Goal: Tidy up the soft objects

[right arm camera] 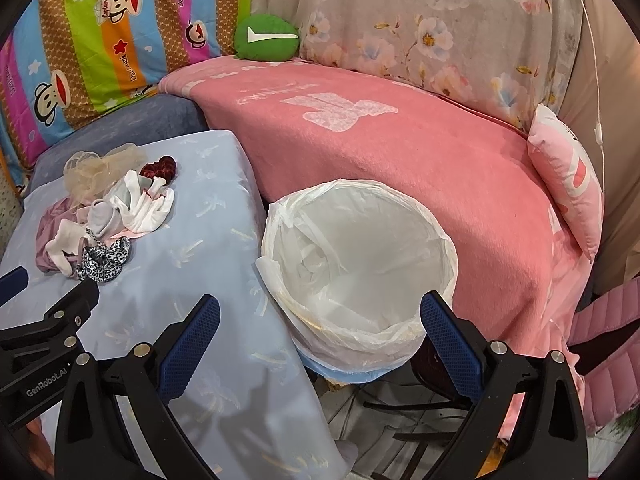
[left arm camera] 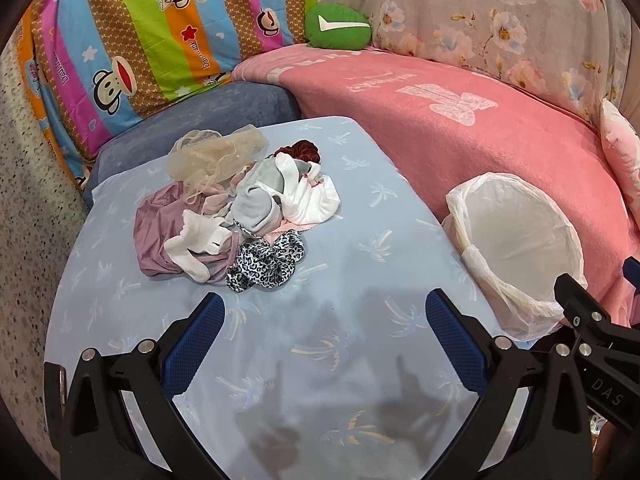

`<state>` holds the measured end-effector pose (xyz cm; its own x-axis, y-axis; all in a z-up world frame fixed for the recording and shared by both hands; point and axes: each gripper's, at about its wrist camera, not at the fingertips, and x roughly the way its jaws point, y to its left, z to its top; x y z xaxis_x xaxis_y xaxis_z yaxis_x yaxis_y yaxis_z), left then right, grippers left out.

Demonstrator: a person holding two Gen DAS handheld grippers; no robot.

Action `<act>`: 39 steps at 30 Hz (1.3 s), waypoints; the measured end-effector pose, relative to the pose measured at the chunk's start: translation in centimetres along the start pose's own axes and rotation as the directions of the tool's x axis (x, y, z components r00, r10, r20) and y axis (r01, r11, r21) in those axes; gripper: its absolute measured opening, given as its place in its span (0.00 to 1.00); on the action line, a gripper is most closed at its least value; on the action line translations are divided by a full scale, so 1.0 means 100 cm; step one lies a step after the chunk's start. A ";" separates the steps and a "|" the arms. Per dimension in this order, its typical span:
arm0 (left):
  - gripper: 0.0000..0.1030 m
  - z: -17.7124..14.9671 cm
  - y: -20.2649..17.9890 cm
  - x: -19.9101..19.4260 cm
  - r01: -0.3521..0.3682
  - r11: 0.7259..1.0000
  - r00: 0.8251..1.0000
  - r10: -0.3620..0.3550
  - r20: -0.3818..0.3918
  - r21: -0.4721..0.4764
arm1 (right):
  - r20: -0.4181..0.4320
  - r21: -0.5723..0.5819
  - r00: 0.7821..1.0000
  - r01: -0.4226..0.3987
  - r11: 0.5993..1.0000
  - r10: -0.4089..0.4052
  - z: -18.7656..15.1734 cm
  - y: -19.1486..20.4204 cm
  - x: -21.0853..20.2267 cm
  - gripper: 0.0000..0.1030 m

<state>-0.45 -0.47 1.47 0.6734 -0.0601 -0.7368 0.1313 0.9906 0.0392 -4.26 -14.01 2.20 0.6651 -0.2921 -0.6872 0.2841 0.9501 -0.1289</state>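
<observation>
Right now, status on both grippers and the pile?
Left gripper open, empty. Right gripper open, empty, over the lined bin. Clothes pile untouched on the blue pillow. Nothing blocking.

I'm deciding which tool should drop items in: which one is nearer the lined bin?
The right tool: it hangs open by the lined bin's near rim. The left tool, also open, hovers over the blue cushion, with the bin off to its right.

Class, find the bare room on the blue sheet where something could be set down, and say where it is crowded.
Free: the blue sheet between the clothes pile and the left tongs, and the strip between the pile and the lined bin. Crowded: the far left of the sheet, under the pile.
</observation>
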 end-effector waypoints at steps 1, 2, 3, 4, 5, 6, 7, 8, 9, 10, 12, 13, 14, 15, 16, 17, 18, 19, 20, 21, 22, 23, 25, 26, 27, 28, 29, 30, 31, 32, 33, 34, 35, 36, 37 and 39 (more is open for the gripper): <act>0.93 0.001 0.000 0.001 0.001 1.000 1.000 -0.001 0.001 0.000 | 0.001 0.001 1.000 0.002 1.000 -0.002 0.000 0.001 0.000 0.94; 0.93 0.000 0.000 0.000 0.000 1.000 1.000 0.000 0.001 0.000 | 0.000 0.003 1.000 0.003 1.000 -0.003 0.001 0.002 0.001 0.94; 0.93 0.001 0.001 0.001 0.002 1.000 1.000 -0.002 0.002 -0.001 | 0.001 0.005 1.000 0.003 1.000 -0.003 0.001 0.002 0.002 0.94; 0.93 0.001 0.001 0.001 0.003 1.000 1.000 -0.003 0.003 -0.002 | 0.002 0.008 1.000 0.001 1.000 -0.001 0.001 0.003 0.002 0.94; 0.93 0.001 0.003 0.002 0.006 1.000 1.000 -0.006 0.003 -0.002 | 0.005 0.012 1.000 0.000 1.000 0.000 0.002 0.003 0.002 0.94; 0.93 0.002 0.005 0.002 0.009 1.000 1.000 -0.009 0.003 -0.003 | 0.008 0.016 1.000 -0.002 1.000 0.001 0.002 0.003 0.002 0.94; 0.93 0.003 0.006 0.003 0.014 1.000 1.000 -0.014 0.004 -0.002 | 0.012 0.020 1.000 -0.004 1.000 0.003 0.003 0.004 0.002 0.94; 0.93 0.003 0.009 0.005 0.017 1.000 1.000 -0.017 0.004 -0.001 | 0.014 0.025 1.000 -0.005 1.000 0.005 0.004 0.004 0.003 0.94; 0.93 0.003 0.012 0.007 0.020 1.000 1.000 -0.020 0.003 0.000 | 0.014 0.029 1.000 -0.006 1.000 0.005 0.004 0.005 0.004 0.94; 0.93 0.004 0.014 0.009 0.023 1.000 1.000 -0.023 -0.001 0.002 | 0.011 0.032 1.000 -0.009 0.999 0.009 0.005 0.006 0.005 0.94; 0.93 0.004 0.020 0.014 0.022 1.000 1.000 -0.022 -0.010 0.002 | 0.008 0.040 1.000 -0.022 0.999 0.022 0.006 0.009 0.007 0.94; 0.93 0.004 0.024 0.016 0.019 1.000 1.000 -0.019 -0.010 0.002 | 0.009 0.043 1.000 -0.028 0.999 0.027 0.007 0.010 0.008 0.94; 0.93 0.004 0.028 0.018 0.015 1.000 1.000 -0.015 -0.008 0.000 | 0.011 0.043 0.999 -0.032 0.999 0.031 0.008 0.013 0.008 0.94; 0.93 0.004 0.032 0.020 0.013 1.000 1.000 -0.013 -0.003 0.000 | 0.013 0.040 0.999 -0.035 0.999 0.034 0.009 0.016 0.008 0.94; 0.93 0.005 0.035 0.021 0.007 1.000 1.000 -0.007 0.001 0.003 | 0.015 0.035 0.999 -0.037 0.999 0.036 0.010 0.019 0.009 0.94; 0.93 0.004 0.039 0.022 0.001 1.000 1.000 -0.001 0.001 0.005 | 0.017 0.029 0.999 -0.039 0.999 0.038 0.011 0.023 0.010 0.94; 0.93 0.005 0.042 0.024 -0.004 1.000 1.000 0.004 0.001 0.007 | 0.017 0.023 0.999 -0.041 0.999 0.041 0.012 0.027 0.010 0.94; 0.93 0.006 0.046 0.026 -0.008 1.000 1.000 0.008 0.000 0.007 | 0.019 0.018 0.999 -0.046 0.999 0.046 0.013 0.030 0.011 0.94; 0.93 0.006 0.051 0.029 -0.013 1.000 1.000 0.013 0.001 0.005 | 0.021 0.015 0.999 -0.051 0.999 0.050 0.014 0.034 0.012 0.94; 0.93 0.007 0.056 0.030 -0.017 1.000 1.000 0.017 0.002 0.001 | 0.023 0.013 0.998 -0.056 0.998 0.056 0.015 0.037 0.013 0.94; 0.93 0.008 0.061 0.033 -0.019 1.000 1.000 0.019 0.003 -0.004 | 0.025 0.012 0.998 -0.063 0.998 0.063 0.016 0.041 0.014 0.94; 0.93 0.009 0.066 0.034 -0.016 1.000 1.000 0.016 0.004 -0.009 | 0.025 0.010 0.997 -0.070 0.998 0.069 0.017 0.043 0.015 0.94; 0.93 0.011 0.077 0.039 -0.017 1.000 1.000 0.017 0.001 -0.020 | 0.026 0.006 0.996 -0.083 0.997 0.083 0.020 0.050 0.017 0.94; 0.93 0.013 0.083 0.042 -0.013 1.000 1.000 0.013 0.004 -0.025 | 0.027 0.006 0.996 -0.089 0.996 0.088 0.021 0.053 0.018 0.94; 0.93 0.014 0.086 0.043 -0.011 1.000 1.000 0.012 0.009 -0.028 | 0.027 0.006 0.995 -0.095 0.995 0.095 0.023 0.056 0.019 0.94; 0.93 0.015 0.092 0.045 -0.014 0.999 1.000 0.015 0.016 -0.032 | 0.028 0.007 0.994 -0.104 0.995 0.104 0.024 0.060 0.020 0.94; 0.93 0.017 0.096 0.048 -0.019 0.999 1.000 0.020 0.020 -0.032 | 0.029 0.008 0.993 -0.112 0.994 0.112 0.026 0.063 0.021 0.94; 0.93 0.018 0.100 0.050 -0.023 0.999 0.999 0.024 0.022 -0.033 | 0.030 0.009 0.992 -0.120 0.993 0.120 0.027 0.066 0.023 0.94; 0.93 0.020 0.106 0.053 -0.029 0.999 0.999 0.030 0.020 -0.038 | 0.029 0.010 0.991 -0.130 0.991 0.130 0.028 0.070 0.025 0.94; 0.93 0.022 0.110 0.057 -0.033 0.999 0.999 0.034 0.015 -0.043 | 0.026 0.009 0.990 -0.140 0.990 0.139 0.029 0.074 0.027 0.94; 0.93 0.023 0.116 0.061 -0.031 0.998 0.999 0.032 0.012 -0.049 | 0.022 0.007 0.989 -0.149 0.989 0.149 0.030 0.078 0.029 0.94; 0.93 0.024 0.120 0.063 -0.028 0.998 1.000 0.029 0.012 -0.054 | 0.017 0.004 0.988 -0.156 0.988 0.156 0.031 0.083 0.031 0.94; 0.93 0.026 0.125 0.065 -0.025 0.998 1.000 0.026 0.012 -0.059 | 0.010 0.001 0.986 -0.167 0.986 0.167 0.032 0.089 0.034 0.94; 0.93 0.027 0.130 0.068 -0.014 0.998 1.000 0.015 0.009 -0.063 | 0.002 -0.002 0.984 -0.181 0.984 0.181 0.032 0.094 0.038 0.94; 0.93 0.027 0.134 0.071 -0.012 0.998 1.000 0.013 0.003 -0.067 | -0.007 -0.003 0.981 -0.194 0.981 0.194 0.032 0.100 0.041 0.94; 0.93 0.028 0.140 0.079 -0.014 0.997 1.000 0.013 -0.014 -0.074 | -0.024 -0.003 0.976 -0.218 0.976 0.218 0.032 0.111 0.047 0.94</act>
<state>8.74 12.61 -1.86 0.6649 -0.0453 -0.7455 0.0673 0.9977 -0.0006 4.25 -5.20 -0.14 0.6941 -0.0756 -0.7159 0.1301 0.9913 0.0215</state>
